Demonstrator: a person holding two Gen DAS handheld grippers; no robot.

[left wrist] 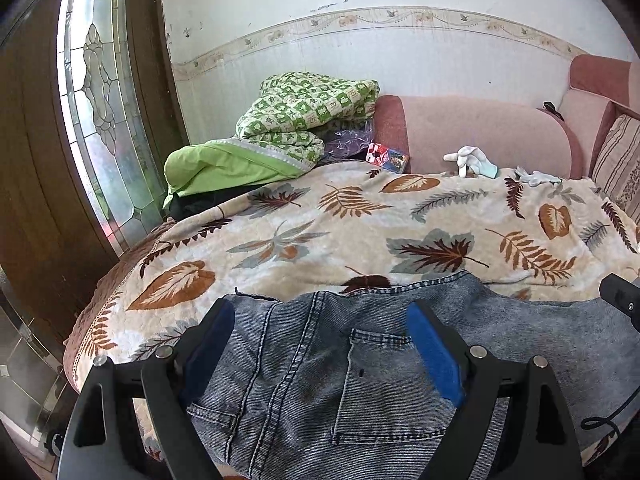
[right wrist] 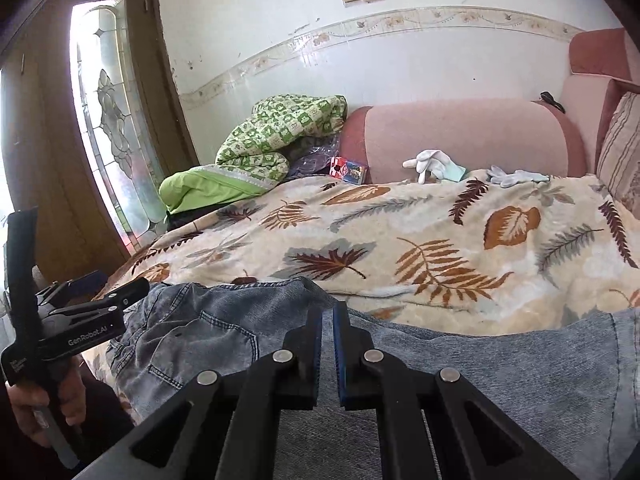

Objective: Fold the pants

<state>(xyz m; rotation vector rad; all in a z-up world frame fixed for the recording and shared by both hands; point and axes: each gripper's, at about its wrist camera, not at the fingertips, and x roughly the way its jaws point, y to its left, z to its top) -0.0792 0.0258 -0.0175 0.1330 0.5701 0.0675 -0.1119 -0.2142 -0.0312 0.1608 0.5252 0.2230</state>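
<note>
Grey-blue jeans (left wrist: pixel 320 360) lie along the near edge of a sofa covered by a leaf-patterned blanket (left wrist: pixel 360 224), back pockets up. My left gripper (left wrist: pixel 320 312) is open, its blue pads spread over the waist and pocket area, holding nothing. In the right wrist view the jeans (right wrist: pixel 500 372) stretch across the front. My right gripper (right wrist: pixel 328 312) is shut, its pads nearly together just above the denim; no cloth shows clearly between them. The left gripper (right wrist: pixel 104 292) shows at the left, held by a hand.
A green patterned quilt (left wrist: pixel 296 120) and green pillow (left wrist: pixel 224 168) are piled at the sofa's far left. White gloves (left wrist: pixel 472 160) and a small red box (left wrist: pixel 388 158) lie by the pink backrest (left wrist: pixel 480 132). A striped cushion (left wrist: pixel 620 160) is at right, a wooden glass door (left wrist: pixel 96 120) at left.
</note>
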